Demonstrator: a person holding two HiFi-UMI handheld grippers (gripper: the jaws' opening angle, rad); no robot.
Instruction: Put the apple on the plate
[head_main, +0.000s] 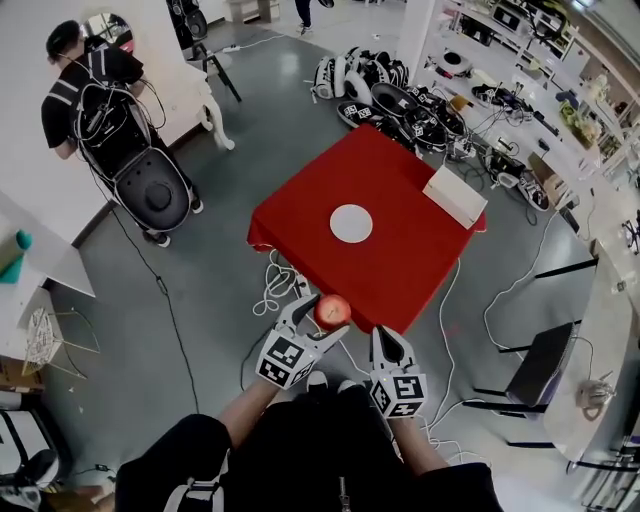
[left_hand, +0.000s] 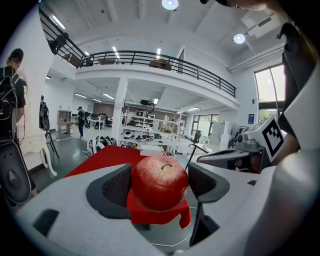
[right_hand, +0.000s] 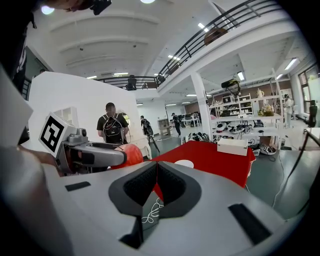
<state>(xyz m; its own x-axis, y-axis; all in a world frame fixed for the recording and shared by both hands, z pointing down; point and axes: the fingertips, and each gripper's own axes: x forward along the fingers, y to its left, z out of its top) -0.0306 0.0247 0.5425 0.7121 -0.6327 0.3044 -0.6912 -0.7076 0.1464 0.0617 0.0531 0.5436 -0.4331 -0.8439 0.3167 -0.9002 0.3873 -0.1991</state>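
The left gripper (head_main: 320, 316) is clamping a red apple (head_main: 333, 309) between its two dark pads, and in the left gripper view the apple is sitting upright with its stem pointing up, pressed on both sides by the jaws. The apple is hanging in the air over the grey floor (head_main: 200, 270), just short of the near corner of the table (head_main: 410, 265), which is wearing a red cloth. The white plate (head_main: 351, 223) is lying near the middle of that table, well apart from the apple and farther from the person holding the grippers. The right gripper (head_main: 386, 342) is hovering just beside the left one, a little lower in the head view, and the right gripper view is showing its jaws pressed together with nothing between them. A white box (head_main: 455, 195) is resting near the far right edge of the table, apart from the plate. White cables (head_main: 276, 285) are trailing across the floor beside the near left side of the table, close under the left gripper. A person (head_main: 90, 95) in dark clothes with a backpack is standing off to the left by a white wall, well away from the table. Both grippers are pointing towards the table.
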